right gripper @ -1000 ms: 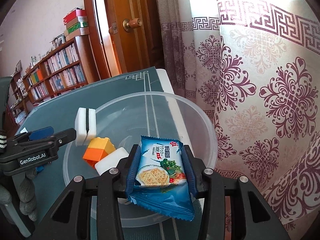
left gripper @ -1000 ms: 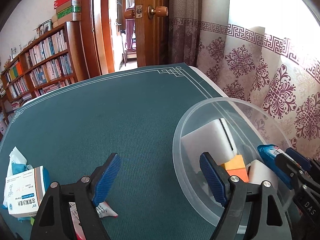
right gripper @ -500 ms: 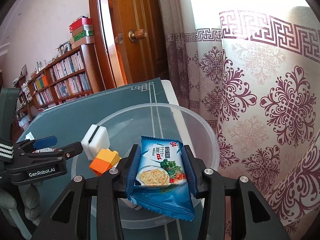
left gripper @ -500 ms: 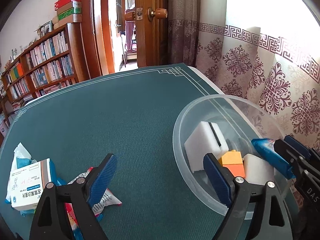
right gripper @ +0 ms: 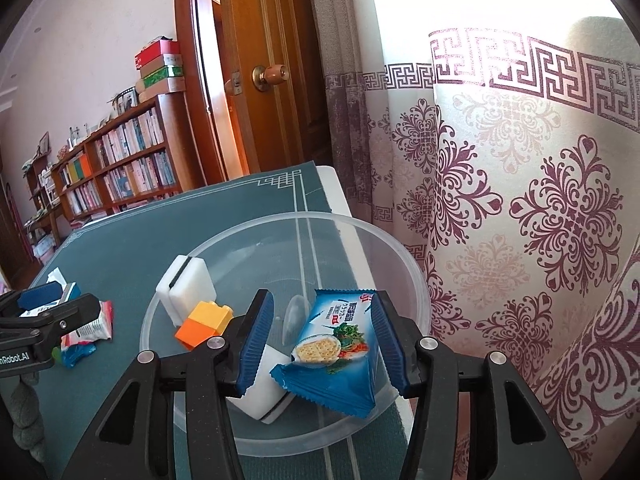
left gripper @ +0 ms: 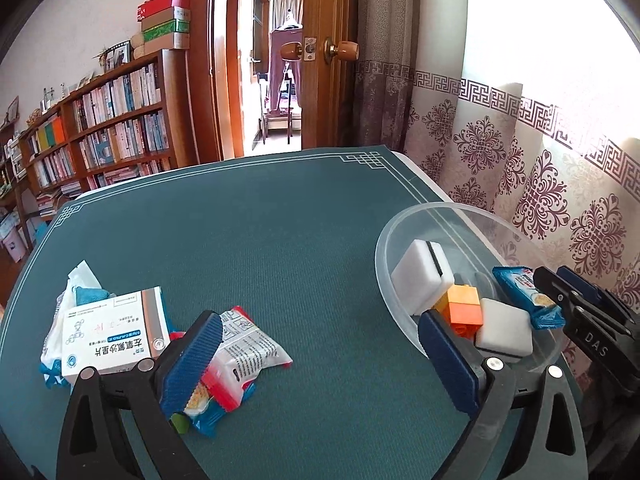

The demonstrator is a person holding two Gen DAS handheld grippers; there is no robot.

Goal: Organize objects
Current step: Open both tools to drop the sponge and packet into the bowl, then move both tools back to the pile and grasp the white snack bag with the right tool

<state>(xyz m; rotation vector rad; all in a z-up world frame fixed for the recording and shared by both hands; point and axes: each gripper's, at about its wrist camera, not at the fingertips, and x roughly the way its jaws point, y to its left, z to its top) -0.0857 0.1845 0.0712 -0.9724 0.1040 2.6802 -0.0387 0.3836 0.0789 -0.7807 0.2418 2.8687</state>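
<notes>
Right wrist view: right tongs (right gripper: 320,338) have just opened, releasing the cracker packet (right gripper: 334,346) into the bowl (right gripper: 416,276). Lift straight clear. Left tongs (left gripper: 316,354), wide open and empty, should centre on the tabletop snack packet (left gripper: 240,350).

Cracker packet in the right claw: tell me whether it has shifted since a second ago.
Yes. The cracker packet has tilted and sagged toward the clear bowl's floor as the right claw opened.

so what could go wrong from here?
The right gripper has just been opening; the cracker packet sits tilted between its fingers above the bowl and may snag. The bowl sits near the table edge, so a nudge could shift it.
</notes>
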